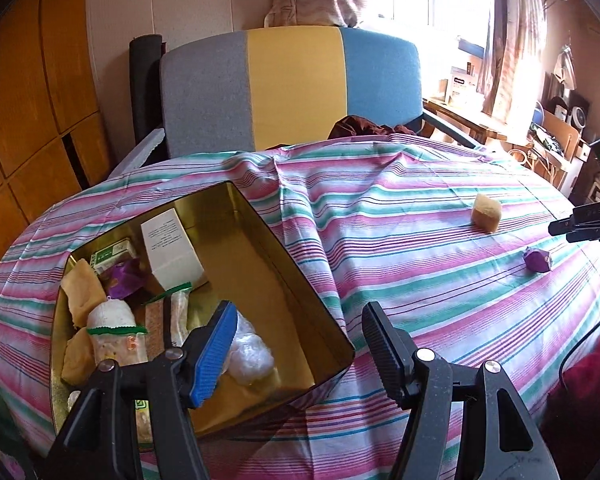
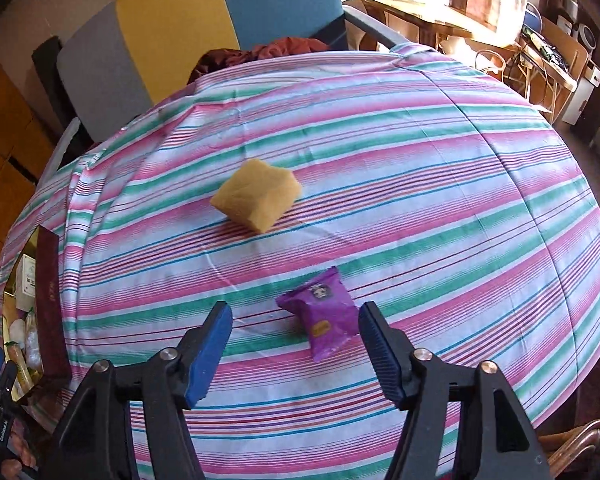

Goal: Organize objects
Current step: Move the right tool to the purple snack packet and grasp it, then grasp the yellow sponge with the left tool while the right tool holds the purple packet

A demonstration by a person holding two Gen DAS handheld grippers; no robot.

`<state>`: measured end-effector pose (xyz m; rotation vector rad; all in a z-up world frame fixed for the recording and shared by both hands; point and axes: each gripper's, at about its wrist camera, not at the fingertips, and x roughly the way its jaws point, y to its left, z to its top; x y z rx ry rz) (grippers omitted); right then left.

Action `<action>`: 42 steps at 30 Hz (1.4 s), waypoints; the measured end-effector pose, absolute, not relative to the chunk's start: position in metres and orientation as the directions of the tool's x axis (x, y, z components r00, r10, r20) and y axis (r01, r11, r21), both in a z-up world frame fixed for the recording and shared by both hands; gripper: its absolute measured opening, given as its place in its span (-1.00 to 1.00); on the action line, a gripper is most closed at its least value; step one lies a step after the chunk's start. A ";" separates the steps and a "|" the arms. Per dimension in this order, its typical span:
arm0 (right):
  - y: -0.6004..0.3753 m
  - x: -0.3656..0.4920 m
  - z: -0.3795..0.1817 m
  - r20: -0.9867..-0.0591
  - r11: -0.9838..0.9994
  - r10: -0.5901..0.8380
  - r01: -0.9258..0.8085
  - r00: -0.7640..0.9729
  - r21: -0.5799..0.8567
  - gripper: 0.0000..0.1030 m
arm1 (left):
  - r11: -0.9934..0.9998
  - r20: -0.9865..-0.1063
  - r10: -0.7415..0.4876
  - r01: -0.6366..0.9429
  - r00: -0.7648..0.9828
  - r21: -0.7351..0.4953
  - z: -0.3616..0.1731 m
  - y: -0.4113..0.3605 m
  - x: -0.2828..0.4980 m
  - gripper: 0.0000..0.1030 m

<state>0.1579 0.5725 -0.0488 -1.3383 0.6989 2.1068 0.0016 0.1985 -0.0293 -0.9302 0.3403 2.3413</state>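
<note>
A gold tin box (image 1: 260,240) sits on the striped tablecloth at the left and holds several snack packets, a white carton (image 1: 172,244) and a purple packet (image 1: 126,282). My left gripper (image 1: 300,344) is open and empty above the tin's near right corner. A yellow sponge-like block (image 2: 256,194) and a purple snack packet (image 2: 324,316) lie on the cloth; they also show in the left wrist view, the block (image 1: 487,212) and the packet (image 1: 537,260). My right gripper (image 2: 296,348) is open, just above the purple packet, which lies close to its right finger.
A chair with a grey, yellow and blue back (image 1: 292,84) stands at the table's far side with dark red cloth (image 2: 260,54) on its seat. Wooden cabinets (image 1: 28,92) are at the left. A cluttered desk and boxes (image 1: 560,128) are at the right.
</note>
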 end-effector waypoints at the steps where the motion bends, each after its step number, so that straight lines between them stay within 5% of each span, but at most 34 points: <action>1: 0.577 0.158 -0.052 -0.925 -0.717 0.158 -0.684 -0.345 0.132 0.40 | -0.789 -0.692 0.433 -0.614 -0.577 0.019 -0.030 0.202 0.003 0.28; 14: 0.590 0.124 -0.108 -0.981 -0.793 0.132 -0.609 -0.143 -0.019 0.39 | -0.743 -0.721 0.447 -0.669 -0.529 0.029 -0.040 0.234 0.010 0.28; 17: 0.585 0.122 -0.118 -0.984 -0.803 0.138 -0.594 -0.109 -0.046 -0.22 | -0.734 -0.724 0.449 -0.678 -0.524 0.035 -0.041 0.239 0.012 0.28; 18: 0.582 0.122 -0.118 -0.984 -0.806 0.139 -0.590 -0.114 -0.045 -0.25 | -0.732 -0.724 0.450 -0.680 -0.523 0.036 -0.041 0.241 0.012 0.28; 29: 0.576 0.127 -0.116 -0.955 -0.735 0.114 -0.670 -0.273 0.104 -0.26 | -0.709 -0.735 0.445 -0.702 -0.512 0.061 -0.043 0.263 0.014 0.28; 42: 0.591 0.151 -0.108 -0.952 -0.647 0.185 -0.760 -0.243 0.069 -0.26 | -0.668 -0.760 0.441 -0.740 -0.478 0.077 -0.055 0.312 0.018 0.28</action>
